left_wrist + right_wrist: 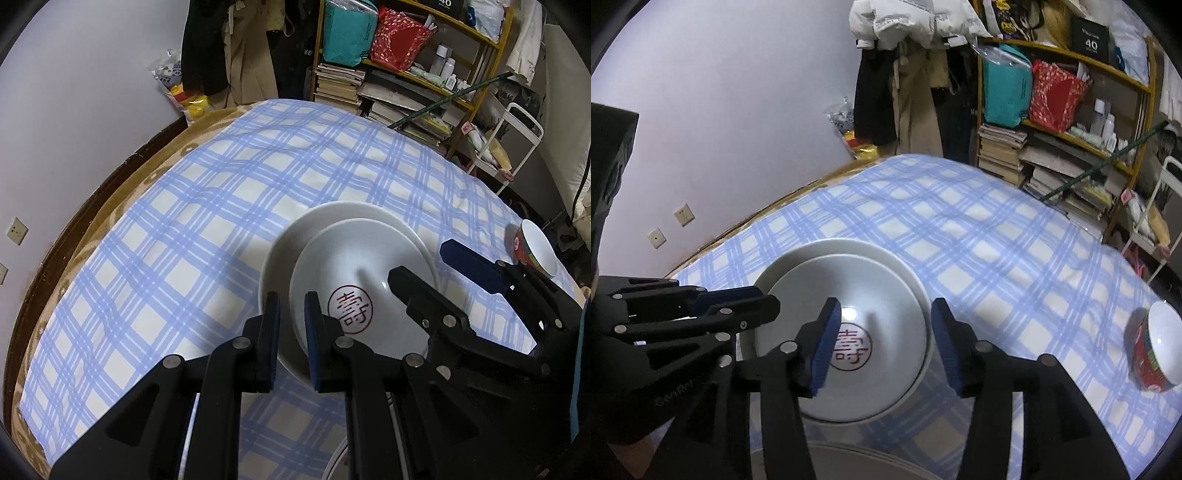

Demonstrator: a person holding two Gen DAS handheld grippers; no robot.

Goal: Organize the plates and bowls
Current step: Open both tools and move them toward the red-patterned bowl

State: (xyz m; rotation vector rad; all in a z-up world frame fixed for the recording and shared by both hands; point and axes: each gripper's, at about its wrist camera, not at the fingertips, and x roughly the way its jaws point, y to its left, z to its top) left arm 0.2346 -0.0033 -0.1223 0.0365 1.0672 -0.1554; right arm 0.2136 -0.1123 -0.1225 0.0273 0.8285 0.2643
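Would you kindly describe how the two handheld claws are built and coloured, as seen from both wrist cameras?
Both match: the left claw and right claw have matte black linkage arms joined by round silver pivot pins, ending in flat fingers faced with ribbed dark-blue pads. Faint embossed lettering marks the left claw's black body in the right wrist view. No cables or sleeves show clearly.

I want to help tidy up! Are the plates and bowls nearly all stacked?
Partly. Done: the plate with the red mark sits on the bigger plate. In hand: the left gripper pinches that top plate's rim; the right gripper is open above it. Left: the red bowl stands apart on the checked cloth.
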